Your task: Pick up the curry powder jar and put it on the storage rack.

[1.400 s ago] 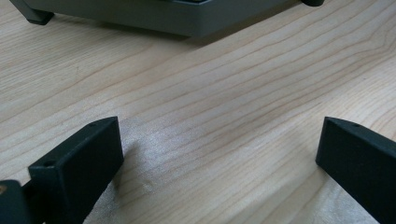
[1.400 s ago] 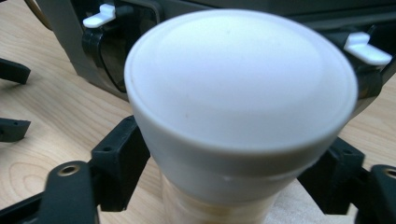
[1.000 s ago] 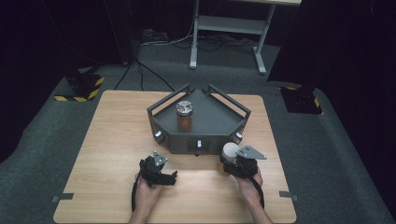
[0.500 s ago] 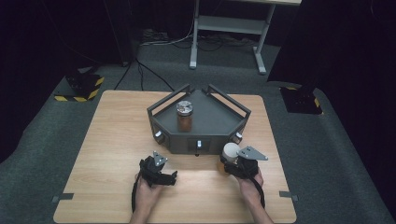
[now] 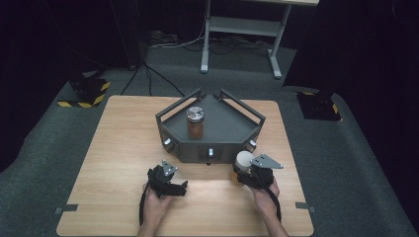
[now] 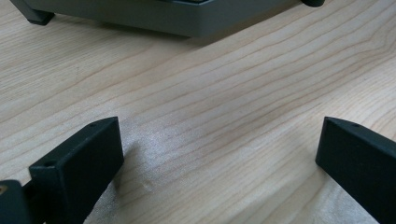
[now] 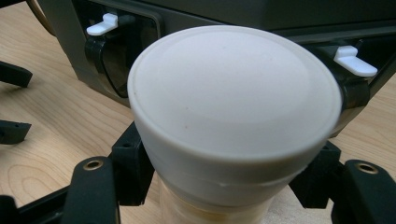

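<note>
Dark floor and black curtains are surrounding a wooden table (image 5: 113, 163), on which a grey tray (image 5: 225, 133) with raised rails is being used as the landmark. On the tray's left part a brown jar with a metal lid (image 5: 194, 122) is standing upright. Just in front of the tray's right front corner, a white-capped jar (image 7: 233, 112) is being gripped by the right tongs (image 5: 248, 173); the jaws are being pressed against its sides below the cap, and it is being kept upright. The left tongs (image 5: 174, 185) are being held wide open and empty in front of the tray's left front corner, close over bare wood.

Judged from this, the picking up is done, while the carrying and setting down are left, probably on the tray beside the brown jar. The tray's front wall and rails are standing between the held jar and the tray floor, so a lift over them is being called for. Open room is being offered right of the brown jar, and bare wood is lying on both sides of the tray.
</note>
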`<state>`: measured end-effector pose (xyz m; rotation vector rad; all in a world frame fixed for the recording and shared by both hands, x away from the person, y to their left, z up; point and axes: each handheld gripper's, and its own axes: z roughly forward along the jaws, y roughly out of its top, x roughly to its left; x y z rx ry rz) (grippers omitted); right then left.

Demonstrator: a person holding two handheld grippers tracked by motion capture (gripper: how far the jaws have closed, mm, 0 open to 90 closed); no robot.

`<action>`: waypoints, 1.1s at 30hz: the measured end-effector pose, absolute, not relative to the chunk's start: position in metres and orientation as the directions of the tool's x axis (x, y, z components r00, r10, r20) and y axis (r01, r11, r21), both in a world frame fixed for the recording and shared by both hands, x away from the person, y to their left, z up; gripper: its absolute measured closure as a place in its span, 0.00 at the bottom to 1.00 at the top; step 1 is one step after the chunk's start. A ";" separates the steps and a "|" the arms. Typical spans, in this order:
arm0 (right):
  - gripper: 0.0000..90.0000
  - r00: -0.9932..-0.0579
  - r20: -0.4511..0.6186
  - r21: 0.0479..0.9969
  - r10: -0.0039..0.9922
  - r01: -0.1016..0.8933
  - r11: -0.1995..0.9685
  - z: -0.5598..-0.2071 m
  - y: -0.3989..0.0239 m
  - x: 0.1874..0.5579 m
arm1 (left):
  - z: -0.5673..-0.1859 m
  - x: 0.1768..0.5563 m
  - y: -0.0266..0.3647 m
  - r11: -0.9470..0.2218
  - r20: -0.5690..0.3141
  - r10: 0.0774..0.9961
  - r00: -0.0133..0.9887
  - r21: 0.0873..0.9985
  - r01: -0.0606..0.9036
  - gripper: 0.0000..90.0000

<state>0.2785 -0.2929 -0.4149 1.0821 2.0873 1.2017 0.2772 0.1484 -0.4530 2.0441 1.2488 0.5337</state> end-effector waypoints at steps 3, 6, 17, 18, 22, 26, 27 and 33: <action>0.39 -0.563 -0.029 0.868 0.826 0.396 0.300 -0.413 -0.293 0.280 | -0.453 0.277 0.148 -0.312 -0.003 0.890 0.455 0.725 0.614 0.01; 0.39 -0.563 -0.030 0.867 0.826 0.396 0.302 -0.412 -0.293 0.280 | -0.453 0.277 0.148 -0.311 -0.003 0.891 0.454 0.725 0.615 0.01; 0.39 -0.556 -0.030 0.863 0.830 0.405 0.303 -0.410 -0.289 0.281 | -0.453 0.277 0.148 -0.313 -0.003 0.890 0.457 0.724 0.615 0.01; 0.39 -0.556 -0.030 0.863 0.831 0.405 0.302 -0.410 -0.289 0.281 | -0.453 0.277 0.148 -0.314 -0.003 0.889 0.457 0.724 0.615 0.01; 0.39 -0.555 -0.024 0.865 0.832 0.405 0.295 -0.411 -0.290 0.281 | -0.453 0.276 0.149 -0.315 -0.002 0.889 0.458 0.725 0.613 0.01; 0.39 -0.558 -0.025 0.863 0.830 0.407 0.300 -0.410 -0.290 0.281 | -0.453 0.276 0.148 -0.315 -0.002 0.889 0.458 0.724 0.613 0.01; 0.39 -0.558 -0.026 0.862 0.830 0.407 0.301 -0.410 -0.290 0.282 | -0.453 0.276 0.148 -0.315 -0.002 0.889 0.458 0.724 0.613 0.01; 0.39 -0.566 -0.024 0.860 0.824 0.408 0.305 -0.408 -0.289 0.283 | -0.453 0.276 0.148 -0.315 -0.002 0.889 0.458 0.724 0.614 0.01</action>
